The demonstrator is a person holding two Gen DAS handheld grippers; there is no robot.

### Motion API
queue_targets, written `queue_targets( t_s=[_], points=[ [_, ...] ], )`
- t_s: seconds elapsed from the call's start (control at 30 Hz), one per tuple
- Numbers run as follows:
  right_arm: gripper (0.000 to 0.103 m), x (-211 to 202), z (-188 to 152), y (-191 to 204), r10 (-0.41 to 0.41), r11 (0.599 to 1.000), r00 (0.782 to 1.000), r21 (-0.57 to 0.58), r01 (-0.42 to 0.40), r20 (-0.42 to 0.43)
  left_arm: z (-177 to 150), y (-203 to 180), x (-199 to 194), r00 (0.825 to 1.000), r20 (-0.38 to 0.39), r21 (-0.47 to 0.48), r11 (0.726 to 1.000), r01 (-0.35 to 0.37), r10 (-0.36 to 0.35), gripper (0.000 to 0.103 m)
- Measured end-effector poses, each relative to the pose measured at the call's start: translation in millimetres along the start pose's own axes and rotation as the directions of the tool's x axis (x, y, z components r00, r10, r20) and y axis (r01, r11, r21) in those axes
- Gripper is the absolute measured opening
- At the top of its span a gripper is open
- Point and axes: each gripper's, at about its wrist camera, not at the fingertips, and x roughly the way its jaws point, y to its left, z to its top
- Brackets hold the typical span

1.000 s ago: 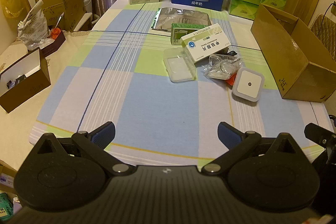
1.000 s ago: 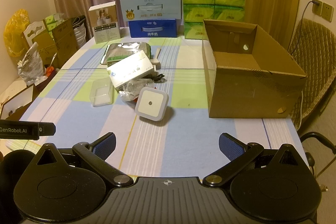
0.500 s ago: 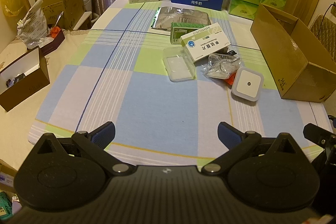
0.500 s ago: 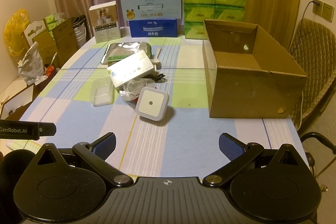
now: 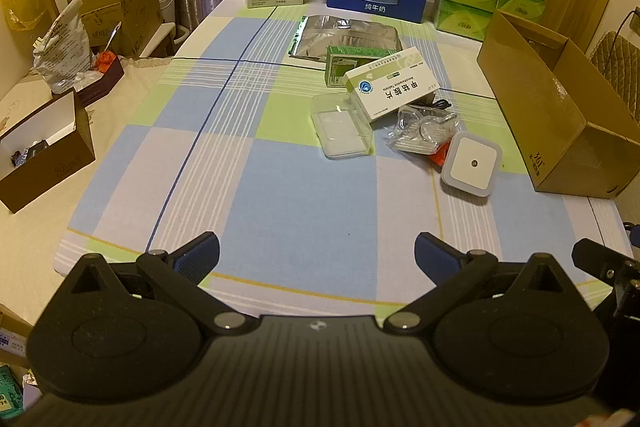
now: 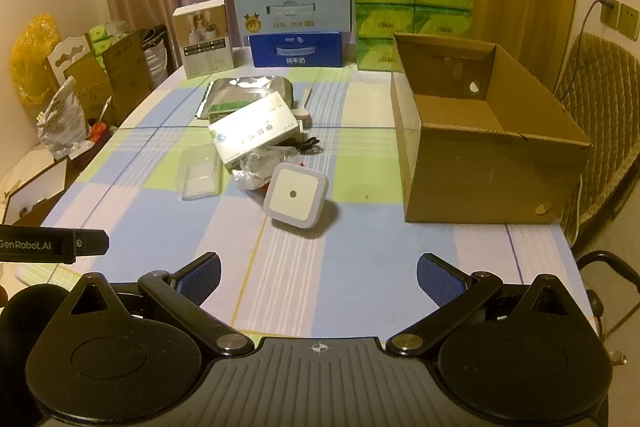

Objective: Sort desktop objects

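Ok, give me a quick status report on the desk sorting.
Left gripper open, empty. Right gripper open, empty. Night light nearest, beside the cardboard box; rest of pile untouched. Nothing in the way.

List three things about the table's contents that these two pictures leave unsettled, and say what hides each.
1. Cardboard box floor: left view shows only its outer wall; right view, the near wall hides it.
2. Green box: the white medicine box leans over it in both views.
3. Clear packet contents: glare and crumpled plastic; the red item beneath is mostly covered by the night light.
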Motion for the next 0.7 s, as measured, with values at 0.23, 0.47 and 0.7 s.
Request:
queue_targets(
  t_s=[0.23, 0.47, 0.7],
  points=[
    [0.101, 2.5, 0.3, -1.1, 0.005, 1.0, 1.0, 0.005, -0.005, -0.008, 1.1, 0.4, 0.7, 1.0, -0.005, 0.001, 1.0, 0.003, -0.003, 0.102],
    [0.101, 4.8, 0.0, -2.2, 0.006, 1.0, 1.0, 0.006, -0.006, -0.015, 1.6, -0.1, 1.3, 1.0, -0.006, 0.0, 1.0, 0.003, -0.003, 0.102],
    [0.101, 8.5, -0.2, -2.5, 0.006, 1.0, 1.0, 0.006, -0.006, -0.022, 2.7, -1.0, 4.8, 1.0, -0.008, 0.007, 1.0, 0.008, -0.008, 0.102]
  ],
)
